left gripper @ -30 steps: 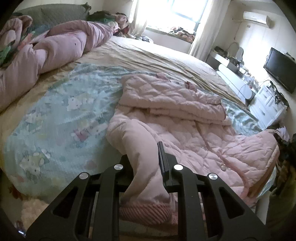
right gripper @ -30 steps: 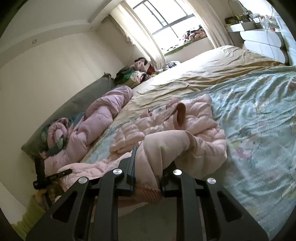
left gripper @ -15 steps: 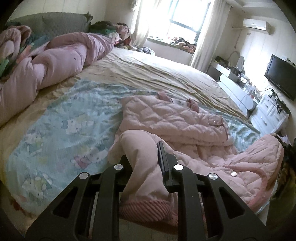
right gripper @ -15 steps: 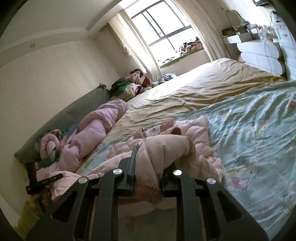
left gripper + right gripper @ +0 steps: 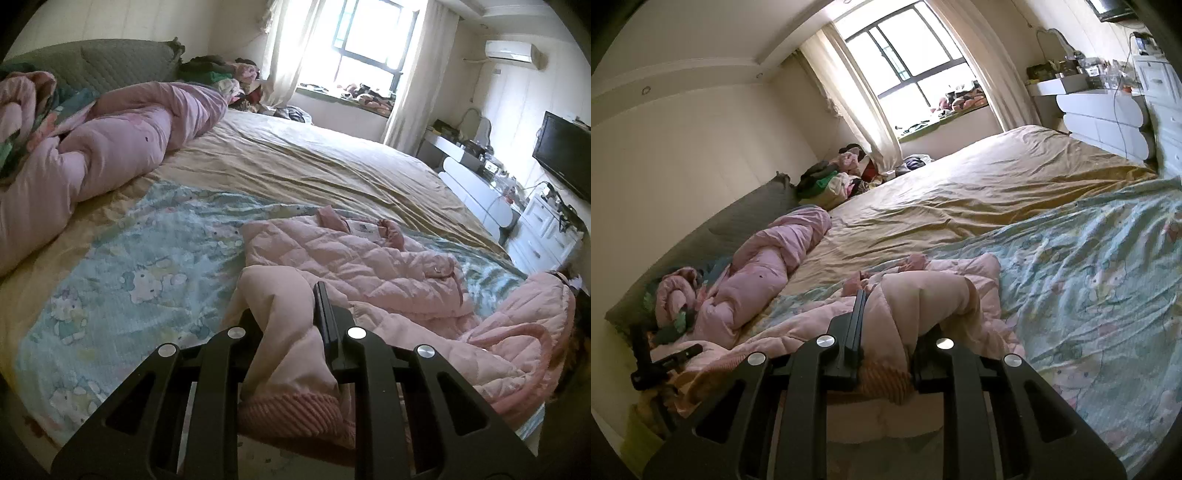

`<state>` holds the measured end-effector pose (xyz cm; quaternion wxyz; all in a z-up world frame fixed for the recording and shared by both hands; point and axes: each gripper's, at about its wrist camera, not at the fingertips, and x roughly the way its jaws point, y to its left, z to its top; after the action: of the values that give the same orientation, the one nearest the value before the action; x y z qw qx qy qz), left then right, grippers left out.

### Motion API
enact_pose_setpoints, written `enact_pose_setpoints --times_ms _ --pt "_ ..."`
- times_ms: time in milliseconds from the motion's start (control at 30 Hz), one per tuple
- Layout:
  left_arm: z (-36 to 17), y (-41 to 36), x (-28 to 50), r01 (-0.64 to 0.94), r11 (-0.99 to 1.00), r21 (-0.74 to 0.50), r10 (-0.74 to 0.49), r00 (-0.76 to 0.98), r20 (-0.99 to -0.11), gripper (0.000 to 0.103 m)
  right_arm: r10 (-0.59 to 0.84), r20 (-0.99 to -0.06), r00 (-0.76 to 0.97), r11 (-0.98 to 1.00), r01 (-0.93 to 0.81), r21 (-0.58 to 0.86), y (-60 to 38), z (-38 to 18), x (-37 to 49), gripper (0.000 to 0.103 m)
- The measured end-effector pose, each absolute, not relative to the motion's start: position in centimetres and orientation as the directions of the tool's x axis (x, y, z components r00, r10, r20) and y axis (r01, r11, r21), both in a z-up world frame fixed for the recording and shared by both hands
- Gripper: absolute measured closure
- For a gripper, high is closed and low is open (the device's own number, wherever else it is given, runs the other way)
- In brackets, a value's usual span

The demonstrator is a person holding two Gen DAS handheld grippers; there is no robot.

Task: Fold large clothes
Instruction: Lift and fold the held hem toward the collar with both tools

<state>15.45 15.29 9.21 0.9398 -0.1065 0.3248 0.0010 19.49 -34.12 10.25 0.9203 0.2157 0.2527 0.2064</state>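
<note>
A pink quilted jacket [image 5: 369, 258] lies on the bed's blue cartoon sheet [image 5: 147, 266], collar toward the window. My left gripper [image 5: 291, 328] is shut on one sleeve [image 5: 280, 295] near its ribbed cuff [image 5: 291, 413] and holds it up over the jacket's near edge. My right gripper [image 5: 886, 332] is shut on the other sleeve [image 5: 923, 295], its ribbed cuff [image 5: 886, 384] hanging between the jaws. The jacket body [image 5: 960, 269] lies just beyond. The left gripper shows in the right wrist view [image 5: 665, 360] at the far left.
A rolled pink duvet [image 5: 110, 147] lies along the grey headboard [image 5: 110, 62]. A tan sheet [image 5: 314, 166] covers the far half of the bed. Clothes pile [image 5: 831, 181] sits by the window. White dressers [image 5: 517, 206] and a TV [image 5: 565, 151] stand on the right.
Both grippers have lowered and moved forward with the sleeves, bringing them in over the jacket body. The views now sit closer to the bed surface.
</note>
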Motion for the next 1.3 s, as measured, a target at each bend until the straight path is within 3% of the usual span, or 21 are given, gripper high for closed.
enact_pose_setpoints --times_ms 600,1300 --pt "9.4 15.5 20.0 -0.094 0.983 -0.157 -0.018 0.804 -0.594 0.09 0.438 -0.419 0.795 0.841 -0.199 0.502 -33.6 10.3 25.8 0.085" --pt "5.5 16.2 25.9 -0.147 0.986 -0.077 0.074 0.806 -0.587 0.087 0.333 -0.509 0.794 0.887 -0.082 0.454 -32.2 7.4 33.3 0.085"
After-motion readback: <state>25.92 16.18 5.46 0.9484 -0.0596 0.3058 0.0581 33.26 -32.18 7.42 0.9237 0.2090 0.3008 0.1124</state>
